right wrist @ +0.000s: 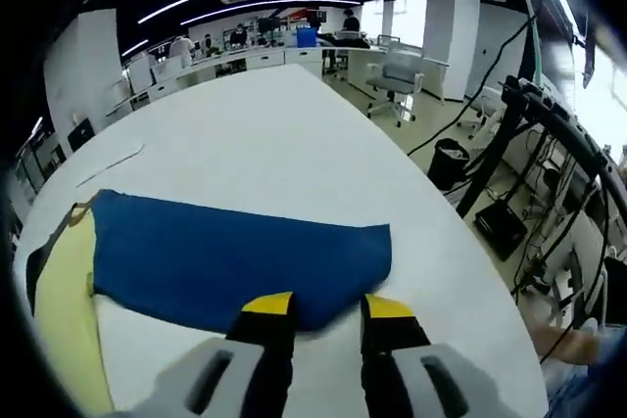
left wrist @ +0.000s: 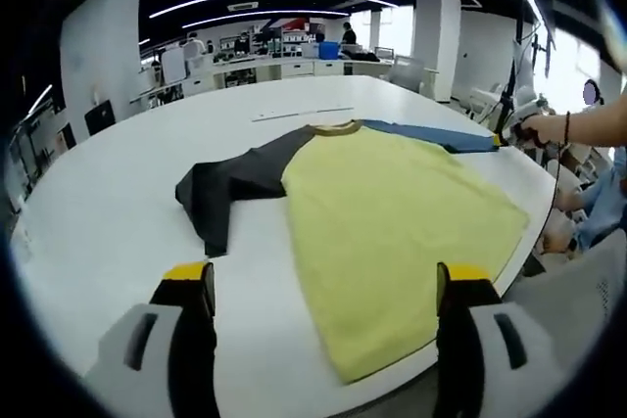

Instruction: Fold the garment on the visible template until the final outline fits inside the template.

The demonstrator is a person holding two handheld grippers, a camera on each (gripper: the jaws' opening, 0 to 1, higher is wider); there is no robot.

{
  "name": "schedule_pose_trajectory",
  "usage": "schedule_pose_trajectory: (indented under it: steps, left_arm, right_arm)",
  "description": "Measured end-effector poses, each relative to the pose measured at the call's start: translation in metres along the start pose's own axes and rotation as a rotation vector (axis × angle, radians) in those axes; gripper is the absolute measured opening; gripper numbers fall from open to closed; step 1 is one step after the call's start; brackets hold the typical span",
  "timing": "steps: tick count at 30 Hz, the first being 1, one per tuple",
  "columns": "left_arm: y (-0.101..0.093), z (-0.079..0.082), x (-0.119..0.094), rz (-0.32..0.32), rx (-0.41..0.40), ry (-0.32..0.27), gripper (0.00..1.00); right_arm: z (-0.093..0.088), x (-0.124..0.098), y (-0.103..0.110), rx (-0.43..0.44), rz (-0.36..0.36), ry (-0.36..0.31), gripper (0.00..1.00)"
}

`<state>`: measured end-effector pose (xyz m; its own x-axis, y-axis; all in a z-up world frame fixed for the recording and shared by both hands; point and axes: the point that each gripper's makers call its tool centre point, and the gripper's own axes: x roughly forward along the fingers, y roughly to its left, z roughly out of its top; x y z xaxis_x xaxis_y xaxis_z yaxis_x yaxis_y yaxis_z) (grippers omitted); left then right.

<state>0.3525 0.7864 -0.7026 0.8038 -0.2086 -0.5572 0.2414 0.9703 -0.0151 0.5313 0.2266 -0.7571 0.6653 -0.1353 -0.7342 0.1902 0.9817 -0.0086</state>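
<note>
Behind you is a big bright office with desks, chairs and long ceiling lights, and right in front of you is a wide white round table (left wrist: 108, 193). On it lies the shirt with a soft yellow body (left wrist: 392, 222), one dark grey sleeve (left wrist: 220, 193) and one blue sleeve (right wrist: 235, 256), spread out flat. In the left gripper view your left gripper (left wrist: 328, 286) hangs over the near edge of the table with its jaws spread wide and nothing between them. In that same view your other hand (left wrist: 549, 129) holds its tool at the far end of the blue sleeve. In the right gripper view your right gripper (right wrist: 328, 310) sits at the cuff end of the blue sleeve, with the yellow jaw tips close together at the cloth edge. It looks like they are pinching the sleeve, but you cannot tell for sure whether the cloth is truly caught. No template outline can be made out on the table. The folding looks like it is just starting, with the first sleeve fold in hand. Next you would likely lift the blue sleeve and lay it over the yellow body, keeping it flat and on the table. No brand, label or writing can be read anywhere on the shirt or table.
</note>
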Motion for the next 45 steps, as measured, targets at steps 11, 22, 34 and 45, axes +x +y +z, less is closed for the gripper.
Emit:
schedule_pose_trajectory:
  steps: [11,22,34,45]
  left_arm:
    - [0.0,0.006,-0.004,0.026,0.041,-0.007,0.85]
    - [0.001,0.011,-0.007,0.013,0.01,-0.021,0.88]
    - [0.003,0.007,-0.009,0.011,-0.005,-0.006,0.94]
    - [0.003,0.005,-0.01,0.01,-0.017,-0.002,0.96]
  right_arm:
    - [-0.004,0.009,-0.008,0.044,-0.022,0.021,0.09]
    - [-0.004,0.005,-0.003,0.102,0.013,0.031,0.02]
    - [0.017,-0.018,0.012,0.092,0.063,-0.029,0.0]
    - [0.037,-0.027,0.034,0.041,0.116,-0.061,0.0]
